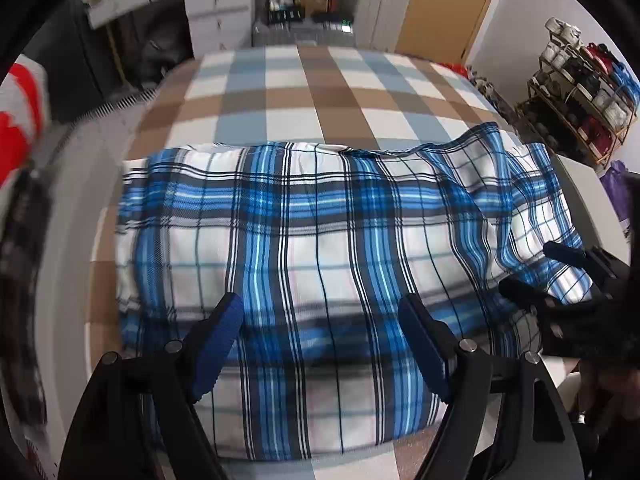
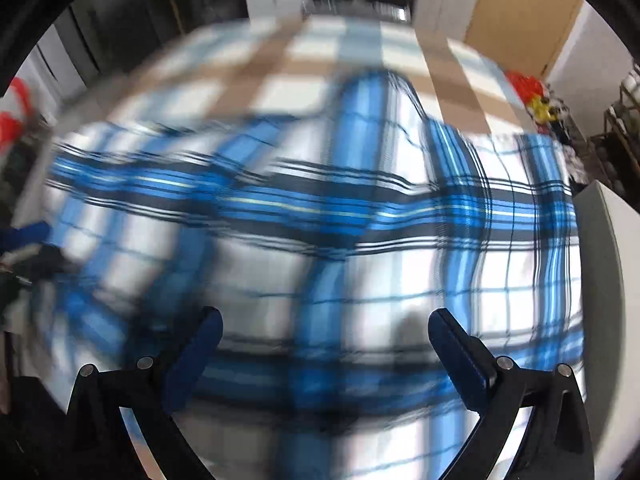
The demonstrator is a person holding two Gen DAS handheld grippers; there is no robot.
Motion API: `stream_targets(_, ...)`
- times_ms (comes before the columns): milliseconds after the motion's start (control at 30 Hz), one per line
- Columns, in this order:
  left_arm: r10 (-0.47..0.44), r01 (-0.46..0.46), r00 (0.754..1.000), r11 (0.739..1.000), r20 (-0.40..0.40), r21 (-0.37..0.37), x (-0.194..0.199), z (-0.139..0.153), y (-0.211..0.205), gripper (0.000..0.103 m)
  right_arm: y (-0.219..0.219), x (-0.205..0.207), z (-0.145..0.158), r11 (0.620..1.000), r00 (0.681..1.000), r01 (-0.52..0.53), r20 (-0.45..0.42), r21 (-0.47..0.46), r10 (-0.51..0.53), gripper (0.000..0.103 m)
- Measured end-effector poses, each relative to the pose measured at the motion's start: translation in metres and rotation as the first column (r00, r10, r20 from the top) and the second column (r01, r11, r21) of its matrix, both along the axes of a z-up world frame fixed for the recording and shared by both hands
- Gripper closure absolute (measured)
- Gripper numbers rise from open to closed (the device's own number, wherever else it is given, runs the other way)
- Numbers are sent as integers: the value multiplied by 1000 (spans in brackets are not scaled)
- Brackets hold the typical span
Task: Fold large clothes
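Observation:
A large blue, white and black plaid garment (image 1: 320, 216) lies spread across a bed with a brown, blue and white checked cover (image 1: 304, 92). Its right part is rumpled into folds. My left gripper (image 1: 320, 300) hangs just above the near part of the cloth, open, with nothing pinched between its blue pads. At the garment's right edge my right gripper (image 1: 538, 270) shows as two dark fingers. The right wrist view is motion-blurred: the same garment (image 2: 360, 200) fills it, and my right gripper (image 2: 326, 316) stands open over the cloth. My left gripper's blue finger (image 2: 28, 236) peeks in at the left edge.
White drawers (image 1: 218, 12) and a tall white cabinet (image 1: 384, 4) stand beyond the bed's far end. A shoe rack (image 1: 580, 92) is at the right. A red and white object (image 1: 16, 120) is at the left edge. A white surface (image 2: 604, 264) borders the bed's right side.

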State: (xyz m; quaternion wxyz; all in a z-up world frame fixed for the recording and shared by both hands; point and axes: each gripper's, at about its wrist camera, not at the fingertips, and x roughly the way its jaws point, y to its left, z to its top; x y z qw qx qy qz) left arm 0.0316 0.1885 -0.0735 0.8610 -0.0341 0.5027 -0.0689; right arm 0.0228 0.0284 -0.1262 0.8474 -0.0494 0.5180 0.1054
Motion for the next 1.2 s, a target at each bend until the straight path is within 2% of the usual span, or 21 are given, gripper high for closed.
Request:
stream_targets(67, 12, -12, 1000, 1000, 25, 11, -11, -3, -2, 27, 9, -19, -2, 998, 999, -29, 39, 51, 27, 0)
stream_targets(167, 21, -23, 998, 999, 56, 38, -19, -13, -5, 27, 14, -28, -12, 999, 998, -45, 49, -10, 45, 0)
stream_targets(233, 30, -31, 999, 999, 36, 42, -17, -24, -3, 27, 14, -28, -31, 999, 999, -38, 25, -21, 39, 0)
stream_targets(300, 28, -28, 1000, 999, -10, 28, -15, -36, 2, 27, 15, -30, -36, 998, 998, -39, 41, -57, 41, 0)
stream_targets(367, 29, -28, 999, 999, -35, 19, -11, -42, 5, 26, 18, -30, -37, 994, 995, -60, 72, -92, 67, 0)
stream_targets(500, 36, -36, 998, 999, -47, 5, -6, -42, 6, 26, 20, -24, -35, 995, 995, -63, 75, -74, 68, 0)
stream_targets(700, -6, 7, 1000, 997, -15, 75, -6, -40, -7, 26, 23, -28, -31, 995, 994, -78, 68, -65, 83, 0)
stream_targets(867, -10, 10, 1000, 998, 0, 60, -7, -41, -11, 26, 17, -39, -24, 994, 992, -97, 71, -46, 100, 0)
stream_targets(967, -2, 2, 1000, 1000, 24, 10, -8, -36, -10, 26, 5, -45, -17, 994, 992, -106, 67, 26, 104, 0)
stream_targets(1067, 5, 0, 997, 998, 80, -55, -14, -23, -9, 26, -28, -46, 2, 982, 997, -27, 74, 188, 13, 0)
stream_targets(1133, 3, 9, 992, 996, 128, -90, -19, -14, -10, 26, -59, -50, 20, 954, 990, 63, 106, 292, -97, 0)
stream_targets(1200, 3, 17, 986, 993, 167, -118, -23, -5, -13, 26, -93, -57, 36, 903, 968, 141, 133, 406, -211, 0)
